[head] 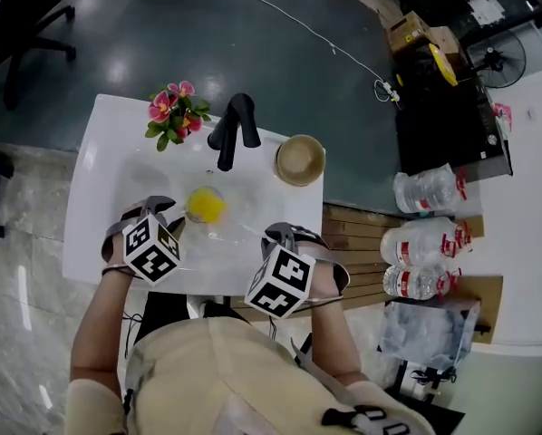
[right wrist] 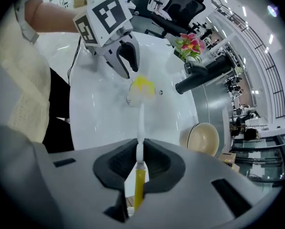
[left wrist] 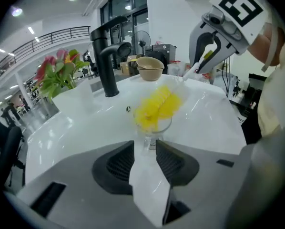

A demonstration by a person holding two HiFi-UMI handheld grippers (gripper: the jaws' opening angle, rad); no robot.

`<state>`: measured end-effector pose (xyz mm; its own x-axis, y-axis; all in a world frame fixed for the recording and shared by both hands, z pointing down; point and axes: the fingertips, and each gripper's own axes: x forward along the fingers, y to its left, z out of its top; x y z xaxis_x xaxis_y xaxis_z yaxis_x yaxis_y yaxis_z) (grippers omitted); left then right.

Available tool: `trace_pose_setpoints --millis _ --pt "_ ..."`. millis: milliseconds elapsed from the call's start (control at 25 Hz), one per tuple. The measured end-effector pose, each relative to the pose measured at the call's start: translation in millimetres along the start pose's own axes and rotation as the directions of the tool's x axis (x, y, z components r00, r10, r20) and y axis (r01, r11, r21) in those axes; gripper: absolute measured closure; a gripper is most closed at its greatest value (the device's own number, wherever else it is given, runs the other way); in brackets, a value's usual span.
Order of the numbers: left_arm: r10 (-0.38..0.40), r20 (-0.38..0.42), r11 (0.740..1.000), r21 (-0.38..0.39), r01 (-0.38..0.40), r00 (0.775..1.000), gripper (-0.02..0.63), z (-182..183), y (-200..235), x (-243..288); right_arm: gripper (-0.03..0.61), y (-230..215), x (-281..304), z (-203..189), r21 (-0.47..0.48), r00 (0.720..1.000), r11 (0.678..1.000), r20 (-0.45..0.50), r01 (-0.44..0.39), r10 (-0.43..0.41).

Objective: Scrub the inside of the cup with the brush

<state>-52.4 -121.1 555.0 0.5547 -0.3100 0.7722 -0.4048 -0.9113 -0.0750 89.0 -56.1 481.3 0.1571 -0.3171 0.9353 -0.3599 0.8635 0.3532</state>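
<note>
Right tool (right wrist: 139, 157) is clenched on the brush (right wrist: 141, 128), with the thin white-and-yellow handle pinched between the pads. Left tool (left wrist: 145, 149) is released. Its jaws stand apart with the foot of the cup (left wrist: 153, 124) right at their tips, and the pads are not pressing on it as far as the left gripper view shows. The cup is clear glass, upright in the white basin just in front of both tools, with the yellow bristle head down inside it.

Progress, judged: the brush is in the cup, so insertion is done. Scrubbing looks under way or nearly over. I can't tell how clean the glass is; no suds or dirt show. Nothing steadies the cup right now. Likely left to do: grip the cup again if more scrubbing is wanted, otherwise pull the brush out.

Surface: glossy white tabletop (head: 90, 198) with a shallow sink set in and lots of glare. Behind the cup a black faucet (head: 235, 130) stands at the back rim, spout toward the person. Pink flowers (head: 174, 111) with green leaves sit at the back left. A tan bowl (head: 300, 159) sits at the back right, empty as far as seen and well apart from the cup.

Room: pale marbled floor on the left and a dark shiny floor beyond the tabletop, crossed by a thin white cable. Packs of water bottles (head: 425, 193) sit on the right by wooden slats. A black office chair (head: 22, 16) is far left and a fan (head: 499, 60) far right. The gripper views show an open hall with railings and ceiling lights.
</note>
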Motion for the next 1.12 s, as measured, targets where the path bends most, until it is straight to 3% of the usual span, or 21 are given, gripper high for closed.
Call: trace_pose_setpoints --millis 200,480,600,840,1120 --pt "-0.072 -0.021 0.996 0.046 0.073 0.997 0.470 -1 -3 14 0.531 -11 -1 6 -0.054 0.996 0.998 -0.082 0.015 -0.019" --pt "-0.105 -0.041 0.992 0.061 0.108 0.994 0.471 -2 -5 30 0.531 -15 2 12 -0.113 0.992 0.994 -0.128 0.002 -0.017" --pt "-0.101 -0.068 0.991 0.080 0.106 0.993 0.475 -5 -4 38 0.531 -16 6 13 -0.126 0.992 0.992 -0.126 -0.008 -0.008" --pt "-0.059 -0.075 0.989 0.133 0.069 0.995 0.546 -2 -6 39 0.531 -22 10 6 -0.144 0.994 0.989 -0.109 -0.021 0.005" --pt "-0.006 -0.076 0.982 0.186 0.020 0.997 0.552 2 -8 35 0.531 -23 7 2 -0.167 0.998 0.985 -0.065 -0.032 0.021"
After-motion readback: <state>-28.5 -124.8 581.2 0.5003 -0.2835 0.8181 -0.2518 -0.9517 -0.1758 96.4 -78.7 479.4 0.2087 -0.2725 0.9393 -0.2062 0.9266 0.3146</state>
